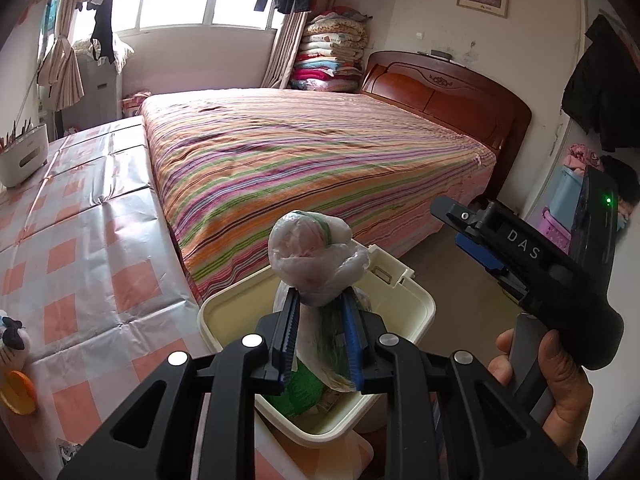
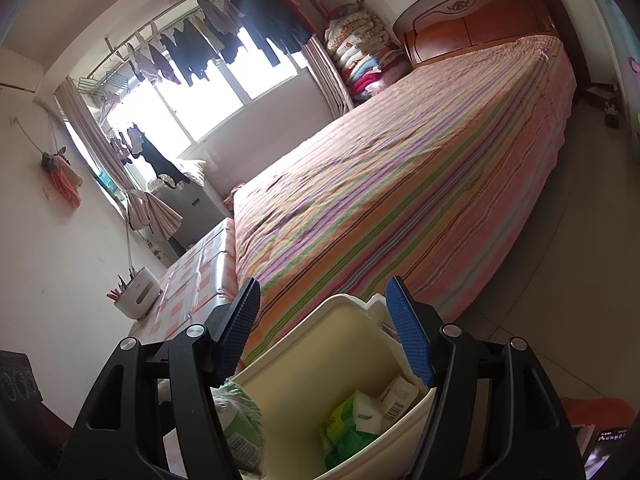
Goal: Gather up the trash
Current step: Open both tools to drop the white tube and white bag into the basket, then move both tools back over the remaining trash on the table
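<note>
My left gripper (image 1: 320, 312) is closed on a crumpled clear plastic bag (image 1: 316, 264) with green and pink contents inside; both ribbed pads press on its narrow middle part, and the knotted top stands above the fingertips. The bag hangs directly over the open mouth of a cream-coloured rectangular plastic trash bin (image 1: 416, 300), which stands on the floor beside the foot of the bed with the striped multicolour cover (image 1: 304, 160). In the bin (image 2: 304, 364) I see a green paper packet (image 2: 344, 420) and a white box with a barcode (image 2: 396, 400).

My right gripper (image 2: 324, 332) has its jaws apart and nothing is between them; they frame the far rim of the bin. In the left wrist view the same gripper (image 1: 472, 236) is to the right of the bin, held in a hand (image 1: 560, 392) by its grey handle.

At the left is a surface with a shiny orange-and-white check cloth (image 1: 80, 248).
</note>
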Available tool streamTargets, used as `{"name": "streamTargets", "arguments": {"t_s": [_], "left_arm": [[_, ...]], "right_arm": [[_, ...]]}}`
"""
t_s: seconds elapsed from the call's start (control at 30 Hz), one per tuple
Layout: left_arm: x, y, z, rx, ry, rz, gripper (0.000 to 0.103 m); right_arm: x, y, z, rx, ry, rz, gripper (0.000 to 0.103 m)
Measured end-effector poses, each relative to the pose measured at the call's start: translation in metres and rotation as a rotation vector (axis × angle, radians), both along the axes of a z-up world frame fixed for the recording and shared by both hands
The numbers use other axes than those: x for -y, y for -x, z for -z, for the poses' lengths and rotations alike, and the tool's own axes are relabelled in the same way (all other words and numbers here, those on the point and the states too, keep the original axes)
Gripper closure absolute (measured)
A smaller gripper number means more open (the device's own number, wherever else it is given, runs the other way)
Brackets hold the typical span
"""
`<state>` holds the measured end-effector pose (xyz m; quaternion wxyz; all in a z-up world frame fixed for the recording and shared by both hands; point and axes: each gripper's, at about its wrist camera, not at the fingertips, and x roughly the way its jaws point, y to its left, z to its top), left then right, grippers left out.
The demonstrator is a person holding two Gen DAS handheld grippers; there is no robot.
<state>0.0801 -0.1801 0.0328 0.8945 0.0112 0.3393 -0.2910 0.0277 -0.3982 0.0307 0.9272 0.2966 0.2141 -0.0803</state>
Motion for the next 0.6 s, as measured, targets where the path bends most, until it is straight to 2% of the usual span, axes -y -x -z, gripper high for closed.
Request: {"name": "streamTargets", "arguments": {"t_s": [0.07, 0.13, 0.17, 0.27, 0.6], "left_arm": [[-0.002, 0.0, -0.001, -0.003, 0.01, -0.004, 0.073], [-0.005, 0.003, -0.006, 0.018, 0.018, -0.028, 0.036], [-0.007, 0.005, -0.009, 0.044, 0.027, -0.042, 0.032], [-0.012, 0.009, -0.017, 0.094, 0.02, -0.066, 0.027], [-0.034, 0.002, -0.026, 0.066, 0.054, -0.11, 0.025]], "right_arm": [[-0.001, 0.0, 0.0, 0.002, 0.003, -0.002, 0.038], [-0.003, -0.001, 0.0, 0.0, 0.006, -0.008, 0.038], [-0.003, -0.002, 0.001, -0.001, 0.006, -0.008, 0.038], [-0.002, -0.002, 0.002, -0.002, 0.005, -0.013, 0.038], [-0.007, -0.006, 0.001, -0.001, 0.013, -0.035, 0.036]]}}
